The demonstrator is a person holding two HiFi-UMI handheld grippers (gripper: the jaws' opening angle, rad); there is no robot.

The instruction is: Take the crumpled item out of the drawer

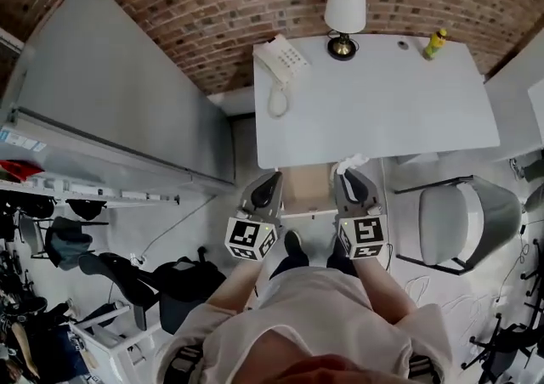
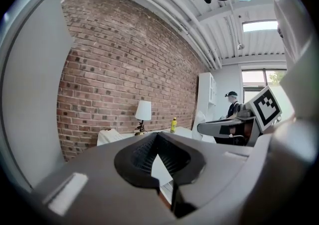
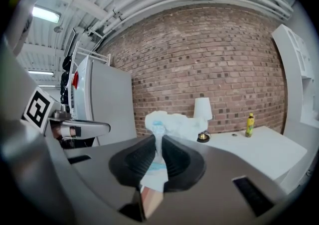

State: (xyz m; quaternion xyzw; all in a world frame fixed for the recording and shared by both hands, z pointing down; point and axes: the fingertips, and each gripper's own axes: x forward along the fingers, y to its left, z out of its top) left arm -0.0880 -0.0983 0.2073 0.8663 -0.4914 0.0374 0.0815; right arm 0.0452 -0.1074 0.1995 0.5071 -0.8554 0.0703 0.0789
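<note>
Our right gripper [image 3: 158, 139] pinches the crumpled item [image 3: 174, 122], held clear above the open drawer [image 1: 306, 194]; our left gripper [image 2: 157, 137] is closed and empty. Removal looks done.

Looking down from above, the right claw [image 1: 350, 173] covers most of the crumpled item [image 1: 354, 160], and only a white tuft pokes out past its tip. The drawer [image 1: 306, 191] is a brown strip between it and the left claw [image 1: 270, 180], with its sides hidden. The yellow bottle [image 1: 435, 42] on the tabletop [image 1: 382, 110] is too small to read its label.
</note>
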